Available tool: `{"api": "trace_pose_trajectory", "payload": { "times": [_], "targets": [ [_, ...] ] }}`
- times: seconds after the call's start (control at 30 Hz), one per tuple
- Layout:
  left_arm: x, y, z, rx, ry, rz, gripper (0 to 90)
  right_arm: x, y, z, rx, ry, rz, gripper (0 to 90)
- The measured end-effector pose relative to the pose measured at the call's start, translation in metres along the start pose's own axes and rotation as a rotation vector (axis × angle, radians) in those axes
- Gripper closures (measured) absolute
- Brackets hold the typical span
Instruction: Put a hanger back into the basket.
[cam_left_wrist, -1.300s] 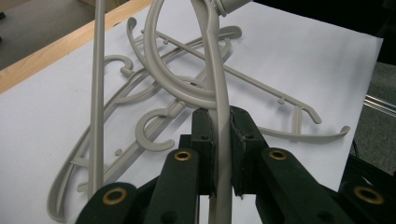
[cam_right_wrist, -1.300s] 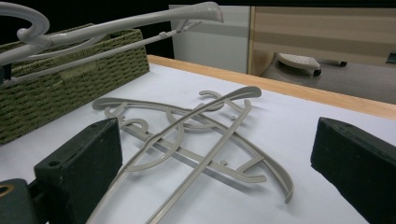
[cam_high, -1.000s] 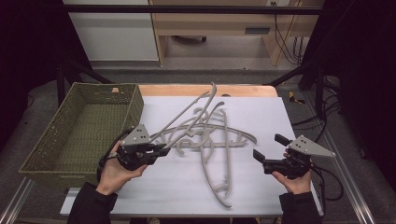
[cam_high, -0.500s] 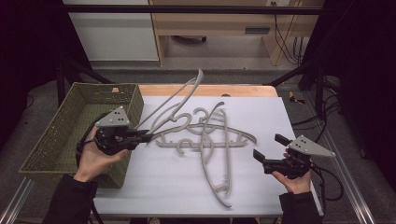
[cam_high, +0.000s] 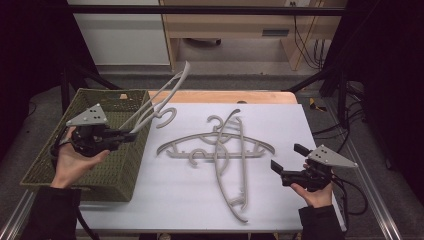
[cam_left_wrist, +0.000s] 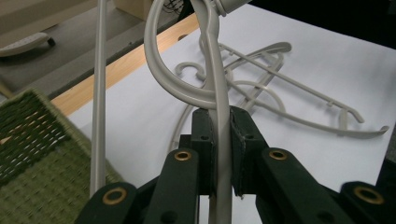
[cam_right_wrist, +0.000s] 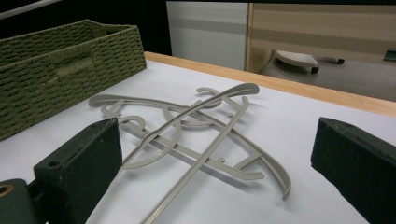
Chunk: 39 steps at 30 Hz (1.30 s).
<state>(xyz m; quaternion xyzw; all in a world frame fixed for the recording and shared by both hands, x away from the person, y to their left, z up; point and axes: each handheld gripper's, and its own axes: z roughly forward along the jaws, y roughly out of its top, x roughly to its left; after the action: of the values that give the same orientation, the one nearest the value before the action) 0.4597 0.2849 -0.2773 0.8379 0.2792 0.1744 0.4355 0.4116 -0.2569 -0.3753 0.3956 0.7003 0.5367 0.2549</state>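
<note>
Basket (cam_high: 60, 165) lies directly under the left gripper (cam_high: 131, 135), clamped on a raised hanger (cam_high: 162, 97) angling up-right; right gripper (cam_high: 274, 166) gapes empty.

black jaws, brass rivets | grey three-cornered top plates | black cables | dark sleeves

Hangers (cam_high: 225, 150) hog table (cam_high: 175, 200) middle; near edge, right edge free; basket (cam_high: 45, 150) blocks left edge.

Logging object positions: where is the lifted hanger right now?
High view, left side: the lifted hanger is clamped in the left gripper, raised over the green basket's right edge.
</note>
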Motion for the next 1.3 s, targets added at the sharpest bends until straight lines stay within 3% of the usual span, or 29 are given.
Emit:
{"api": "trace_pose_trajectory", "payload": {
  "times": [0.5, 1.0, 1.3],
  "targets": [
    [0.04, -0.035, -0.021, 0.032, 0.029, -0.031, 81.4, -0.001, -0.001, 0.001, 0.006, -0.006, 0.001, 2.1],
    [0.068, -0.078, -0.038, 0.076, 0.067, -0.084, 81.4, -0.001, -0.001, 0.001, 0.009, -0.008, 0.001, 2.1],
    [0.077, -0.097, -0.04, 0.116, 0.08, -0.111, 81.4, -0.001, -0.002, 0.002, 0.013, -0.013, 0.001, 2.1]
  ]
}}
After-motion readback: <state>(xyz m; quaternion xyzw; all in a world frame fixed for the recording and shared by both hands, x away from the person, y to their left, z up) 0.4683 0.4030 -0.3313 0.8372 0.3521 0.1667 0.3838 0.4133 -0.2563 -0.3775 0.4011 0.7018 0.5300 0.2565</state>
